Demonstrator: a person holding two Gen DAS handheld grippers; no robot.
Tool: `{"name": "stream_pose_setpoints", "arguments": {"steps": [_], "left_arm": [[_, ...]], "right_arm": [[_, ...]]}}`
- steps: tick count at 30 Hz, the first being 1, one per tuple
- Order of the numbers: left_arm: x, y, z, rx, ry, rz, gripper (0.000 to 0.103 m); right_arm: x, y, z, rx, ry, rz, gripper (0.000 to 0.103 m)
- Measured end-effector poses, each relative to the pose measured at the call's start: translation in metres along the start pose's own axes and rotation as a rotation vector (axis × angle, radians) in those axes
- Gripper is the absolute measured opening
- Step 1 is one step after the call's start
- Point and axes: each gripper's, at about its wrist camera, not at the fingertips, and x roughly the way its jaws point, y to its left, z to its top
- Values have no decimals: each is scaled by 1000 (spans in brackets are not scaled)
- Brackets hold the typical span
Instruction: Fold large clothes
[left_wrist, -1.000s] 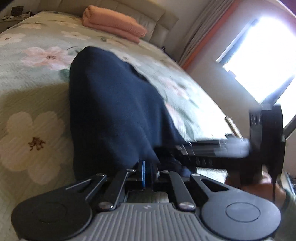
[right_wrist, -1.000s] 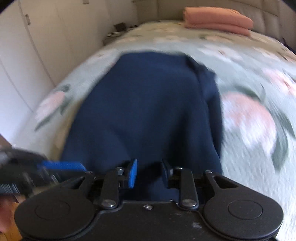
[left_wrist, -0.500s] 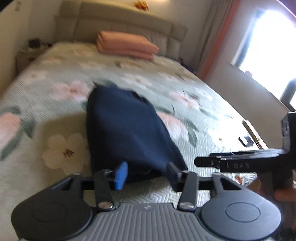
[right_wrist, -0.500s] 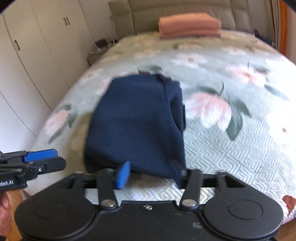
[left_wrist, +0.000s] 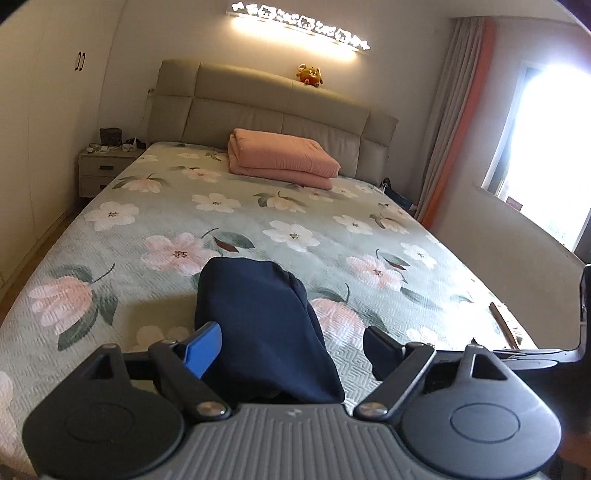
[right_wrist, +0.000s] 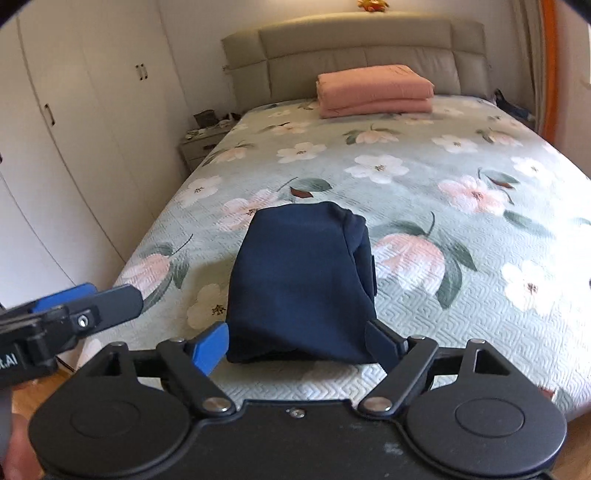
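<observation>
Near the foot edge of the bed (left_wrist: 332, 221), on the floral cover, the navy garment (right_wrist: 303, 280) lies folded into a compact bundle. Both grippers hang just off that edge with nothing held: the left gripper (left_wrist: 291, 349) has its jaws spread wide, and the right gripper (right_wrist: 297, 347) likewise. Up by the headboard (left_wrist: 280, 110) rests a folded pink blanket (right_wrist: 373, 90), well apart from the garment.

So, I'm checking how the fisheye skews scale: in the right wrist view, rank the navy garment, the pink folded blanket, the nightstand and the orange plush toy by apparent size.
1. Navy garment, though its nearness to the camera inflates it.
2. Pink folded blanket.
3. Nightstand, partly hidden by the bed.
4. Orange plush toy, cut by the frame edge.
</observation>
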Motion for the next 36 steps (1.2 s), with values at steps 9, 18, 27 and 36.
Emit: {"name": "stream_pose_setpoints", "arguments": {"steps": [9, 18, 27, 36], "left_arm": [[-13, -21, -6, 65, 3, 89, 87], [-21, -31, -10, 103, -24, 134, 88], [-29, -35, -8, 132, -41, 150, 92], [-28, -30, -7, 127, -31, 170, 94]], "right_arm": [[-16, 2, -8, -48, -27, -63, 97], [-22, 1, -14, -47, -25, -48, 97], [-24, 1, -15, -63, -22, -45, 97], [-20, 3, -15, -79, -7, -47, 97]]}}
